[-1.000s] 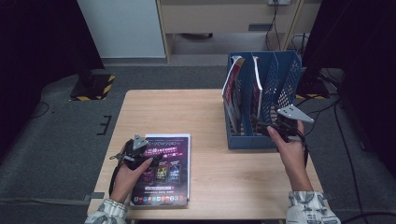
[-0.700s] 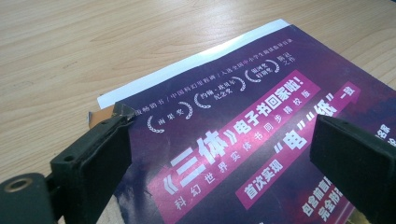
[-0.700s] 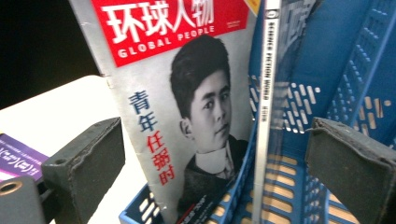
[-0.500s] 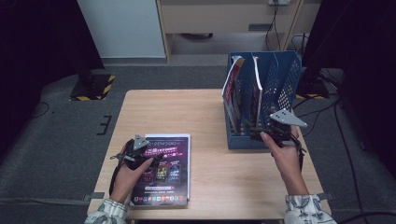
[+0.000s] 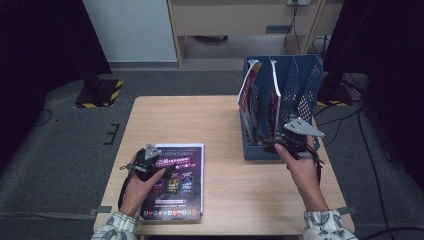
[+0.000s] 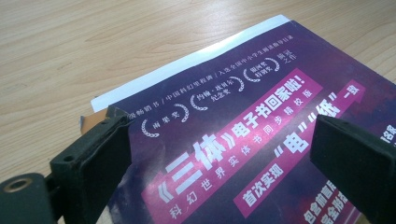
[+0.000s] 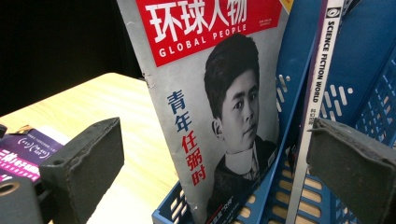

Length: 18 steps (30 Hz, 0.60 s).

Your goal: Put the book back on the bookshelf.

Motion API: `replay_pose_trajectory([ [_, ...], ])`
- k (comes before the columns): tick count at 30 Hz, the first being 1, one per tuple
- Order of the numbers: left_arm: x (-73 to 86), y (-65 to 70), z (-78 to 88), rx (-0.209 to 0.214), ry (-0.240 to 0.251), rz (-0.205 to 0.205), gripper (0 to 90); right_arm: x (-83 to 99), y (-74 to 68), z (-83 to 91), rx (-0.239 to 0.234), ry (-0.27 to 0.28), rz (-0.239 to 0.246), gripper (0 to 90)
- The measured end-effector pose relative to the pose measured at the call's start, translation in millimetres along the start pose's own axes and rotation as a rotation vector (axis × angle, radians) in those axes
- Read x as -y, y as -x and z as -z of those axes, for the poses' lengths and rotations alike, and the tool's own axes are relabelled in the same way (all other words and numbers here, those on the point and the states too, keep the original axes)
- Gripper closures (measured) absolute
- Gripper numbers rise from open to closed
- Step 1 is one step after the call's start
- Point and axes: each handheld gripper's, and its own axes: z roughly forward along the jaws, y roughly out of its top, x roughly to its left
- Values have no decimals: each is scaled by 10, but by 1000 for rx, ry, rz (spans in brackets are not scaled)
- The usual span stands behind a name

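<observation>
Right gripper (image 5: 272, 145) moved left to blue rack (image 5: 305, 85), fingers wide apart, left gripper (image 5: 167, 162) open over magazine (image 5: 187, 197).

Wooden table (image 5: 225, 120): purple magazine (image 5: 177, 182), blue rack (image 5: 280, 107).

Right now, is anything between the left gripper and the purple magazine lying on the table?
Nothing visible. The left gripper hangs open directly over the purple magazine, which lies flat on the table with its cover bare between the jaws.
</observation>
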Motion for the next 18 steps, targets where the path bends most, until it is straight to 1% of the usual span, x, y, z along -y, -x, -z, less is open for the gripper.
replay_pose_trajectory([
  [2, -3, 4, -14, 4, -10, -6, 51, -6, -12, 5, -2, -2, -1, 46],
  [4, -2, 6, -16, 4, -10, -6, 51, -10, -18, 4, -3, 3, -1, 46],
  [5, -1, 2, -13, 4, -8, -5, 51, -17, -38, -2, -11, 5, -7, 46],
  [8, 0, -5, -9, 3, -8, -4, 51, -18, -62, -13, -18, 3, 0, 46],
  [12, 3, -11, -12, 1, -11, -4, 51, -22, -159, -47, -47, -2, 7, 47],
  [18, 14, -10, -12, 1, -21, -8, 51, -24, -338, -111, -86, -13, 34, 48],
])
